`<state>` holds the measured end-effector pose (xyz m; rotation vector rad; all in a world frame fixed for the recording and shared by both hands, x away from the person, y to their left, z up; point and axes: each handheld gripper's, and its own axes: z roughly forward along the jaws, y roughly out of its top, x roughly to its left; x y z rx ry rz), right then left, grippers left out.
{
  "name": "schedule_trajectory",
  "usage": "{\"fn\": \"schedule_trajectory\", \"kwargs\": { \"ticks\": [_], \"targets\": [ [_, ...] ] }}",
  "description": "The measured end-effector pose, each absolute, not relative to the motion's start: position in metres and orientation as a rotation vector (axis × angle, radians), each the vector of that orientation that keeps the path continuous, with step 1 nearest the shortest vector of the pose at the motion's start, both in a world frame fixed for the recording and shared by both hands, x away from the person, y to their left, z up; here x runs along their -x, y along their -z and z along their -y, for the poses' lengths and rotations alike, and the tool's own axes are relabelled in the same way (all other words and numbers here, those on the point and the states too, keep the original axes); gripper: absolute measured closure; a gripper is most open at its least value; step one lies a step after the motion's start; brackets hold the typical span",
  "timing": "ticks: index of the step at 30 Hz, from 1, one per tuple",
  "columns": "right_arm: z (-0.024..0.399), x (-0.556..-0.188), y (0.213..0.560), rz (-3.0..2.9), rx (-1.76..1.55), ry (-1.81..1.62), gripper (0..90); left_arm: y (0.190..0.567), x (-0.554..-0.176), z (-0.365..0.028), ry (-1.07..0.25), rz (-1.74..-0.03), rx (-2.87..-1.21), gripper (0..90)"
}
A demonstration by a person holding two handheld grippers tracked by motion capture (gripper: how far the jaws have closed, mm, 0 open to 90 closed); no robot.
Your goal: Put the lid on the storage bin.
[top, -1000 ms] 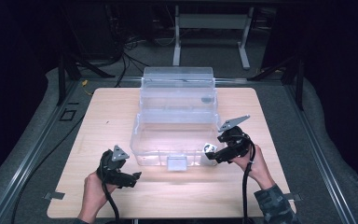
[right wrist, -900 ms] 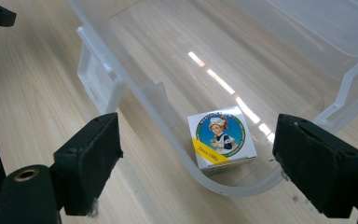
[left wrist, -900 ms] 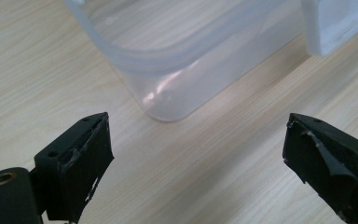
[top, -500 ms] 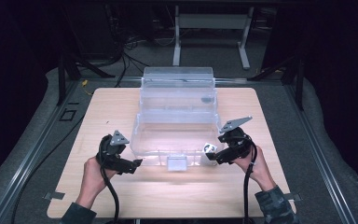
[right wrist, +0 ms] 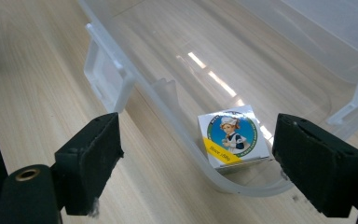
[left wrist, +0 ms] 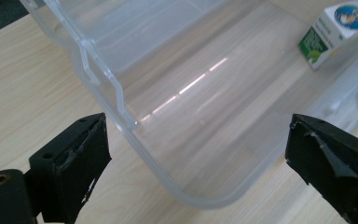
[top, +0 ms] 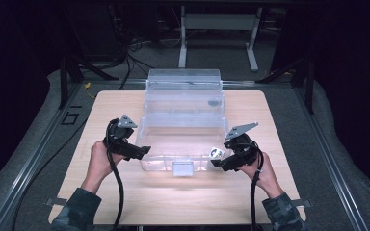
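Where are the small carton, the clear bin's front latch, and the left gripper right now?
small carton (right wrist: 233, 135), right gripper view, on its printed top face.
clear bin's front latch (top: 182, 168), high view, on the middle of the tab at the near wall.
left gripper (left wrist: 198, 158), left gripper view, midway between its two open black jaws.

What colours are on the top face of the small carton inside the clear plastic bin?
White small carton with a blue-and-green round emblem and a yellow band, clearest in the right gripper view.

Dark room, grey floor, white metal frame (cables beside it) behind the wooden table
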<state>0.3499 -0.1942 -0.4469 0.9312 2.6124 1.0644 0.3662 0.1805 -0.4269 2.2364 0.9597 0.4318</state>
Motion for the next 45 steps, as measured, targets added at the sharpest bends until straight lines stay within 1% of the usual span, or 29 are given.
{"fn": "schedule_trajectory", "kwargs": {
  "ticks": [4, 8, 12, 15, 18, 23, 27, 33, 35, 37, 40, 45],
  "targets": [
    [0.192, -0.349, 0.448, -2.617, -0.924, -1.056, 15.0, 0.421, -0.38, -0.178, -0.402, -0.955, -2.218, 6.6],
    [0.191, -0.347, 0.447, -2.604, -0.915, -1.066, 17.1, 0.415, -0.393, -0.174, -0.366, -0.935, -2.236, 5.0],
    [0.189, -0.347, 0.449, -2.605, -0.917, -1.067, 16.5, 0.41, -0.405, -0.169, -0.355, -0.924, -2.252, 3.4],
    [0.188, -0.347, 0.45, -2.607, -0.909, -1.063, 16.6, 0.406, -0.413, -0.164, -0.365, -0.915, -2.267, 3.0],
    [0.186, -0.346, 0.45, -2.623, -0.886, -1.057, 20.1, 0.399, -0.421, -0.16, -0.369, -0.889, -2.285, 2.4],
    [0.186, -0.348, 0.452, -2.628, -0.886, -1.051, 20.9, 0.386, -0.438, -0.159, -0.373, -0.892, -2.282, 2.2],
    [0.185, -0.348, 0.452, -2.628, -0.875, -1.051, 23.0, 0.38, -0.453, -0.157, -0.342, -0.942, -2.246, 4.7],
    [0.184, -0.349, 0.453, -2.635, -0.865, -1.05, 23.0, 0.374, -0.467, -0.149, -0.342, -0.948, -2.267, 5.4],
    [0.184, -0.349, 0.453, -2.631, -0.867, -1.051, 23.1, 0.373, -0.47, -0.145, -0.36, -0.936, -2.287, 5.4],
    [0.184, -0.349, 0.453, -2.636, -0.867, -1.046, 23.6, 0.37, -0.475, -0.14, -0.351, -0.885, -2.312, 8.0],
    [0.183, -0.349, 0.454, -2.646, -0.866, -1.033, 24.1, 0.367, -0.479, -0.139, -0.343, -0.874, -2.318, 8.9],
    [0.181, -0.349, 0.454, -2.643, -0.869, -1.033, 24.0, 0.365, -0.488, -0.135, -0.37, -0.875, -2.34, 9.1]
  ]
}}
